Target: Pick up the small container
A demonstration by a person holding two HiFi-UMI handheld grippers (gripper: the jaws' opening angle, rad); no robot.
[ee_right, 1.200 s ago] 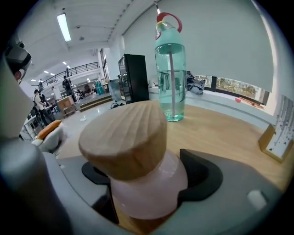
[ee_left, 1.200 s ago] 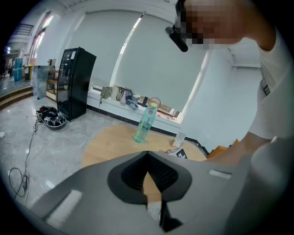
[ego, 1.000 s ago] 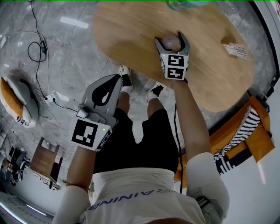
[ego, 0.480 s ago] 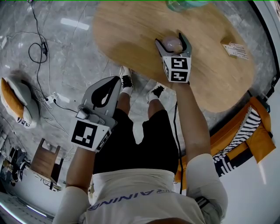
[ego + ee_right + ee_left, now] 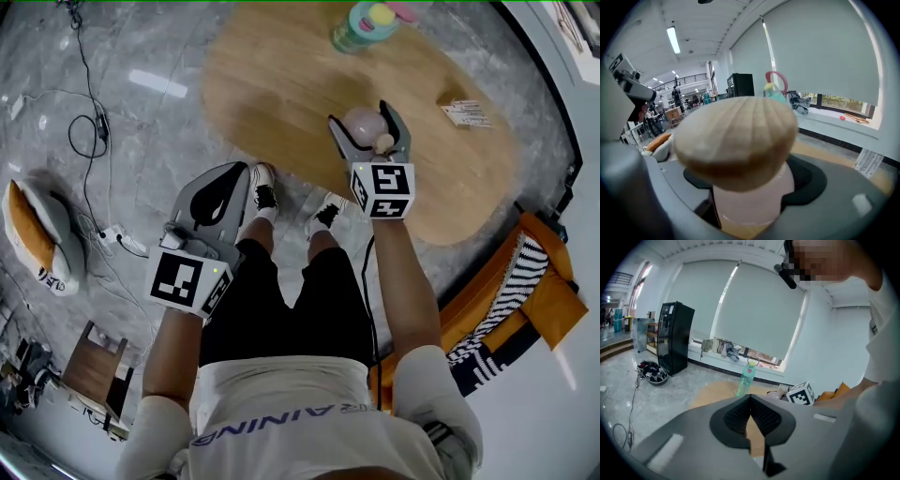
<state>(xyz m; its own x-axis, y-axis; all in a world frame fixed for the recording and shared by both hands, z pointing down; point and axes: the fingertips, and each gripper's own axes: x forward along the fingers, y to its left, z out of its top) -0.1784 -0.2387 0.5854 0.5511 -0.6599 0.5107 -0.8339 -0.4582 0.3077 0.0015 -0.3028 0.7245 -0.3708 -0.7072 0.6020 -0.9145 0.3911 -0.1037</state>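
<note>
The small container (image 5: 364, 124) is pale pink with a rounded wooden lid (image 5: 736, 136). It sits between the jaws of my right gripper (image 5: 359, 114), which are shut on its body (image 5: 752, 197) over the near part of the oval wooden table (image 5: 272, 84). Its base is hidden, so I cannot tell whether it touches the tabletop. My left gripper (image 5: 223, 197) hangs off to the left over the floor beside the person's legs. Its jaws are shut with nothing in them, their tips meeting in the left gripper view (image 5: 751, 399).
A green bottle (image 5: 361, 26) with a yellow cap stands at the table's far edge and shows again as the green bottle (image 5: 746, 378). A printed card (image 5: 466, 112) lies at the right end. An orange chair with striped cloth (image 5: 525, 281) stands right. Cables and a cushion (image 5: 37, 234) lie on the left floor.
The head view has tipped, so more of the bottle and the table's far edge shows. The right gripper, still closed on the container, sits lower and nearer in the picture. The left gripper has barely shifted.
</note>
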